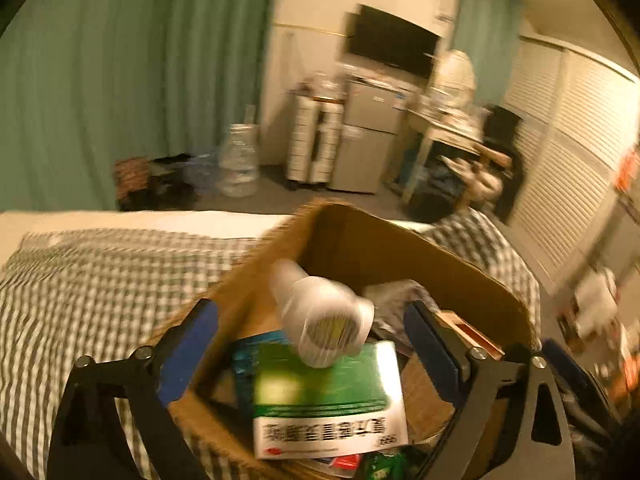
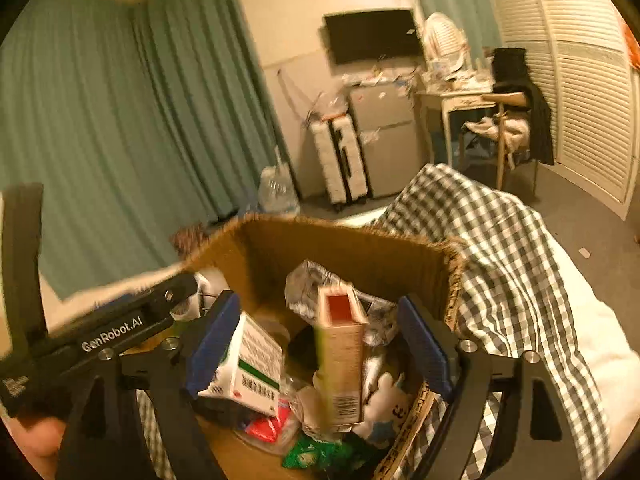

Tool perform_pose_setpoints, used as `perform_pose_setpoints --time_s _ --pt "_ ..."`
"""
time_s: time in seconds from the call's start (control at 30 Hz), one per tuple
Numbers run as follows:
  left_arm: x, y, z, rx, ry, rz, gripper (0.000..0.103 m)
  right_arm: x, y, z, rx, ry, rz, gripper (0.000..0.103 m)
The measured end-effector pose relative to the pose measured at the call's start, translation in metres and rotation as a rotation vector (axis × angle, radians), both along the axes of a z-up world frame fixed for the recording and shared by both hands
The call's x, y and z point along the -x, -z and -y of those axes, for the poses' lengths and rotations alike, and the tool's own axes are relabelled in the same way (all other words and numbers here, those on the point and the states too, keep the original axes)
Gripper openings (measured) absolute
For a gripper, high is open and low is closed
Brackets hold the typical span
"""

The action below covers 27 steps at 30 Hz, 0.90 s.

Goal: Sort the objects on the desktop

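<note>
both grippers hang over an open cardboard box (image 1: 420, 252) that sits on a bed with a checked cover (image 1: 100, 272). left gripper (image 1: 312, 344) fingers are spread wide, blue pads well apart, nothing pinched. a white bottle (image 1: 320, 312) shows between them over the box, blurred, touching neither pad; cannot tell if it rests on anything. under it in the box lies a green and white carton (image 1: 328, 396) with a barcode side facing near, just beside a teal pack (image 1: 248, 348) on its left.

right gripper (image 2: 320, 344) fingers are also spread, nothing pinched. between them a tall tan carton (image 2: 344, 356) stands upright in the box, open red top facing the camera, barcode low on its near face, blurred, clear of both pads. left of it the green and white carton (image 2: 248, 372) leans tilted, just beside the left pad. behind the tan carton is crumpled clear plastic (image 2: 312, 284). near the bottom are a red packet (image 2: 268, 428), a green packet (image 2: 312, 456) and a small white toy figure (image 2: 384, 400). the other gripper's black body marked genrobot.ai (image 2: 112, 332) crosses the left side of the right wrist view.

far in the room: green curtains (image 2: 120, 120), a dark tv (image 2: 372, 36), a small grey fridge (image 2: 384, 140), a chair (image 2: 508, 128), a big water jug (image 1: 240, 160) on the floor.
</note>
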State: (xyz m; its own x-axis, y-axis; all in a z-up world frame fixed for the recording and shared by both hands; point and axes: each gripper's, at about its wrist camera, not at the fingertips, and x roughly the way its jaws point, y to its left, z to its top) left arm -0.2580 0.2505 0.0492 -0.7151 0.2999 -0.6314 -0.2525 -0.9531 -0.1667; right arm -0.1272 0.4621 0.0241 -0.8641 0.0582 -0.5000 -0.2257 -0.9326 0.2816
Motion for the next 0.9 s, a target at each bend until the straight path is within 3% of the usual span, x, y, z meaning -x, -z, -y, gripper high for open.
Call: perform_pose_setpoints --time_s 0.17,0.23,0.37,0.47,0.63,0.77,0.83,0.9 --pt "-0.016 -0.007 0.033 0.033 -0.073 0.010 0.098 -0.012 -0.003 0.007 -0.008 -0.024 -0.011 0.082" --pt "-0.031 -0.014 0.046 0.059 -0.106 -0.020 0.101 -0.019 0.000 0.012 -0.032 -0.034 -0.009 0.092" --pt "-0.068 -0.021 0.075 0.115 -0.179 -0.114 0.103 -0.036 0.006 0.027 -0.070 -0.065 -0.004 0.097" --pt "-0.099 -0.014 0.096 0.141 -0.228 -0.166 0.103 -0.046 0.007 0.041 -0.128 -0.105 -0.011 0.103" --pt "-0.132 0.010 0.129 0.151 -0.331 -0.116 0.103 -0.055 0.015 0.066 -0.206 -0.159 0.005 0.103" --pt "-0.168 0.032 0.146 0.137 -0.439 -0.134 0.103 -0.053 0.022 0.080 -0.245 -0.200 0.035 0.103" --pt "-0.177 0.038 0.145 0.128 -0.424 -0.144 0.103 -0.057 0.023 0.088 -0.258 -0.240 0.022 0.103" --pt "-0.175 0.033 0.139 0.171 -0.391 -0.158 0.103 -0.058 0.024 0.092 -0.275 -0.251 0.023 0.103"
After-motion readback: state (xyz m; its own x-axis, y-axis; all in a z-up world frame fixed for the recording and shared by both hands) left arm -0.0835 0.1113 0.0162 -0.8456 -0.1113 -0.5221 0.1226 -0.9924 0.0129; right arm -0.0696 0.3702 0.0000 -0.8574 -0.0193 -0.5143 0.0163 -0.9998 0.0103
